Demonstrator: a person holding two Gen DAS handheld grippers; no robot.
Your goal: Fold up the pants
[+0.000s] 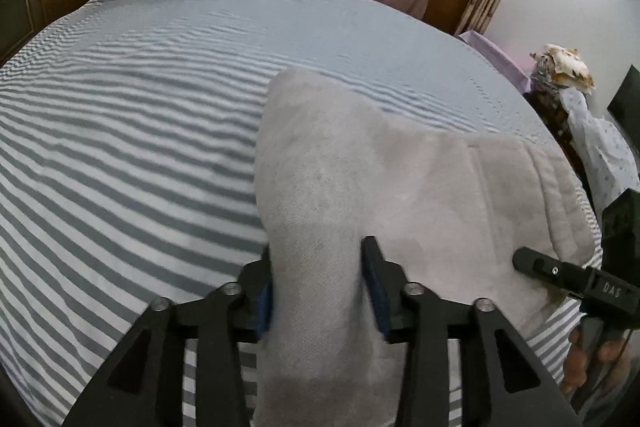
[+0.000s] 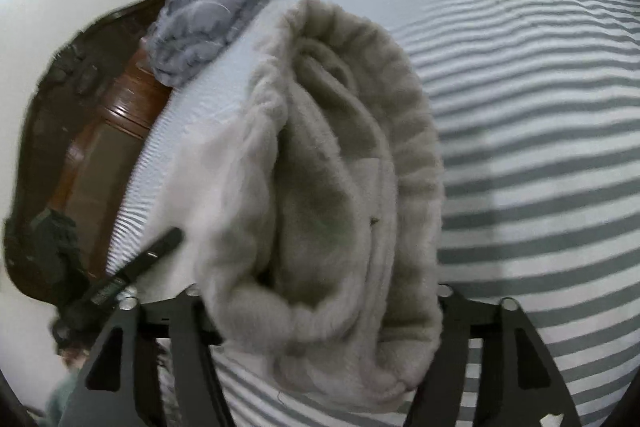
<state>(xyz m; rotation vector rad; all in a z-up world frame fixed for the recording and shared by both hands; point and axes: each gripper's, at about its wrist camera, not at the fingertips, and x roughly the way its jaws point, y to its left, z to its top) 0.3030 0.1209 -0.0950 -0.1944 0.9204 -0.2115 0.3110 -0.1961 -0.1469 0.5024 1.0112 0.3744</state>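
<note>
Left wrist view shows the grey fleece pants (image 1: pixel 360 195) lying folded on the striped bed (image 1: pixel 120 147), one end running back between the fingers of the left gripper (image 1: pixel 318 287), whose jaws stand partly spread with the blue pads against the cloth on both sides. Right wrist view has the bunched waistband end draped over the right gripper (image 2: pixel 320 311), hiding its fingertips, so I cannot tell how far it is spread.
</note>
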